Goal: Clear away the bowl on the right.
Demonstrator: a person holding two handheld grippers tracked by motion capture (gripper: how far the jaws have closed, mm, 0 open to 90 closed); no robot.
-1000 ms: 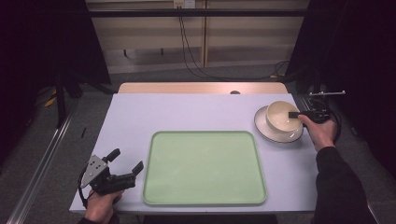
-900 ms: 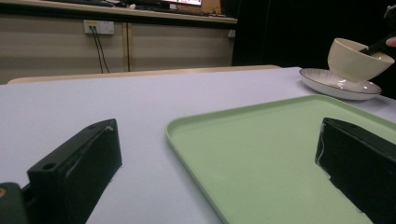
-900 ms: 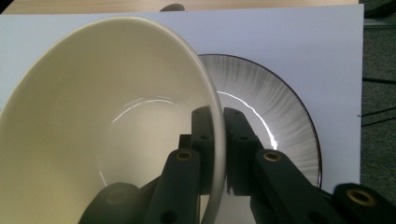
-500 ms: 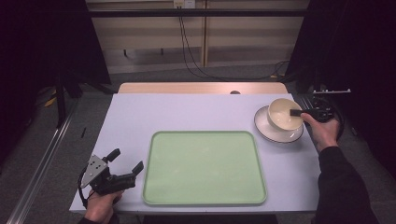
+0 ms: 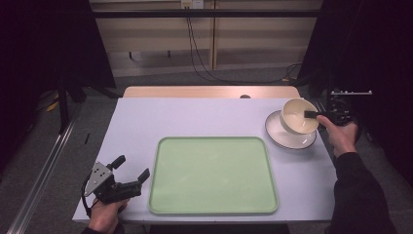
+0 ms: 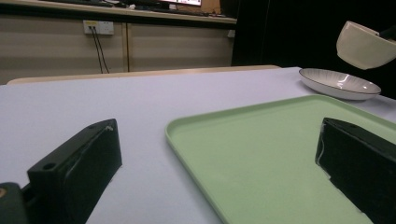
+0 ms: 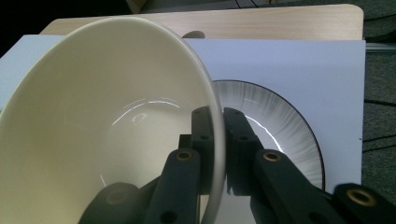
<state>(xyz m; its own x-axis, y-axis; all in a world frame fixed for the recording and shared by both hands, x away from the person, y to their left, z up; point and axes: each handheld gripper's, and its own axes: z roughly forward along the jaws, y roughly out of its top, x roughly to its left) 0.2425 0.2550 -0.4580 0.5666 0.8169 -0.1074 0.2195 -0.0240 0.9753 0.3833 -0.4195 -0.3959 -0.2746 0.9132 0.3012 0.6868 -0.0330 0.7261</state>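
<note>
A cream bowl [image 5: 297,116] hangs tilted above a white ribbed plate [image 5: 287,137] at the table's right side. My right gripper [image 5: 311,115] is shut on the bowl's rim [image 7: 215,140], one jaw inside the bowl and one outside. The bowl [image 6: 364,45] floats clear above the plate [image 6: 338,83] in the left gripper view. A pale green tray [image 5: 212,174] lies empty in the middle of the table. My left gripper [image 5: 131,169] rests open at the front left corner, just left of the tray [image 6: 261,154], with nothing between its jaws.
The white table top [image 5: 195,119] reaches back to a wooden strip [image 5: 209,91]. Cables [image 5: 195,48] hang down the wall behind. Dark curtains stand on both sides.
The right gripper has lifted the bowl up off the plate and tilted it. The left gripper has stayed still.
</note>
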